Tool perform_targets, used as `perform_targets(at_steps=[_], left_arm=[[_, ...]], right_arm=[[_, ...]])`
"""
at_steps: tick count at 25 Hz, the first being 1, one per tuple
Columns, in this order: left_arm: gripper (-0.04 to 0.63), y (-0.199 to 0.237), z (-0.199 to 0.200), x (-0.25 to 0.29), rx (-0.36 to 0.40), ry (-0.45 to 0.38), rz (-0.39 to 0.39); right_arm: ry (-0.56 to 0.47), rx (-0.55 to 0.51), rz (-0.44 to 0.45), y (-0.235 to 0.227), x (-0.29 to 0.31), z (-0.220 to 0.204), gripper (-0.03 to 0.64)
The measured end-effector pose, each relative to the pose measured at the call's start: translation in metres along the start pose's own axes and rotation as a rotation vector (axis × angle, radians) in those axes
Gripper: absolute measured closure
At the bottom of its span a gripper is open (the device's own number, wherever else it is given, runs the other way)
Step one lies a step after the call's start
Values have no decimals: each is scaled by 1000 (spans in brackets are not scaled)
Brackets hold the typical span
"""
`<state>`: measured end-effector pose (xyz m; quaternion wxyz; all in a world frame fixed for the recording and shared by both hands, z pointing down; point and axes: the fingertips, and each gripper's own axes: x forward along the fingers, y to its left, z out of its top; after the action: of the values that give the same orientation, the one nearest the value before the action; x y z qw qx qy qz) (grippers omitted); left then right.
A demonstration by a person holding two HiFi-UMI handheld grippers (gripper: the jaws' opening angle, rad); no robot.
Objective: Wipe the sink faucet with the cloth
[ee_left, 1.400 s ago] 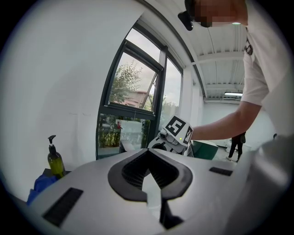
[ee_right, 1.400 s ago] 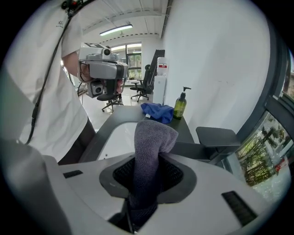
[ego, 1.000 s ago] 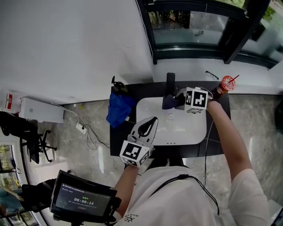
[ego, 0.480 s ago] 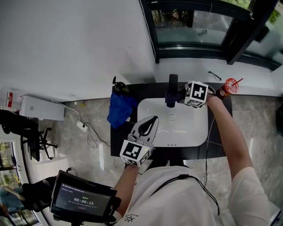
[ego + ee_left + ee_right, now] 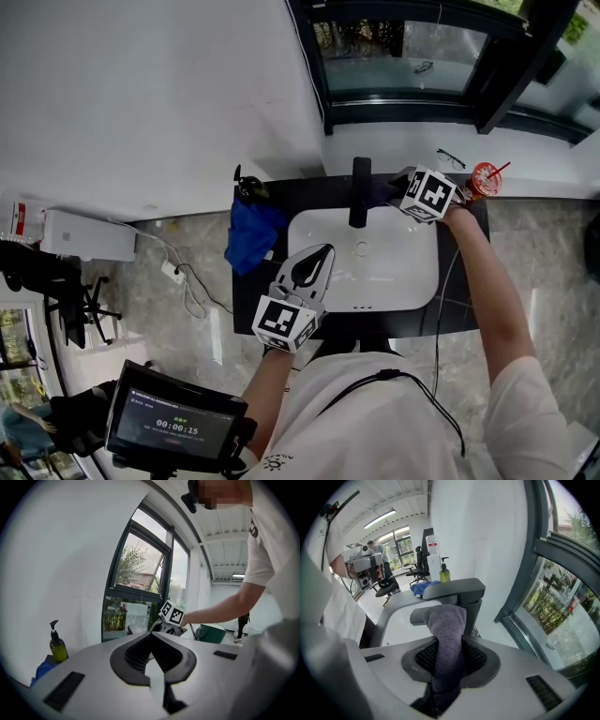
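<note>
text: 00:00:15 | on: dark screen (image 5: 178,424) at lower left, head view | other print: too small

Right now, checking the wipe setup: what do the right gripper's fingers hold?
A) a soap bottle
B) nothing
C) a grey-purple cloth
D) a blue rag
C: in the right gripper view the fingers of the right gripper clamp a grey-purple cloth, close by the faucet.

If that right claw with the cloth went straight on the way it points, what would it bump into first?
Most likely the faucet ahead of the right claw; its cloth would touch first, though depth is unclear.
</note>
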<state>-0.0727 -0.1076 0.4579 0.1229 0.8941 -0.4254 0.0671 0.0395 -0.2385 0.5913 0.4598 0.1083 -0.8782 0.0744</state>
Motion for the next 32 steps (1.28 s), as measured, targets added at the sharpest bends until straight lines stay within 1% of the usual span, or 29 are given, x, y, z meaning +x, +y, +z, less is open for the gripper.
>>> perform_targets(at_steps=[8, 10, 12, 17, 20, 25, 29, 32], left_arm=[[595, -8, 3, 0, 10, -4, -29], [595, -10, 3, 0, 12, -3, -35], [595, -12, 4, 0, 12, -3, -40], [595, -16, 2, -2, 11, -2, -46], [595, -13, 2, -5, 8, -2, -37], [595, -7, 0, -10, 5, -4, -14], [595, -2, -2, -14, 0, 1, 4], [595, 1, -2, -15, -2, -2, 14]], right_arm=[[-48, 87, -125, -17, -35, -26, 515], [-70, 94, -127, -14, -45, -28, 515], [-89, 62, -88, 1, -50, -24, 515], [-94, -77, 104, 67, -38, -5, 515], [-90, -133, 178, 91, -25, 8, 515], [-66, -180, 222, 98, -2, 23, 515], [14, -149, 247, 87, 14, 21, 515], [42, -117, 240, 75, 17, 23, 515]])
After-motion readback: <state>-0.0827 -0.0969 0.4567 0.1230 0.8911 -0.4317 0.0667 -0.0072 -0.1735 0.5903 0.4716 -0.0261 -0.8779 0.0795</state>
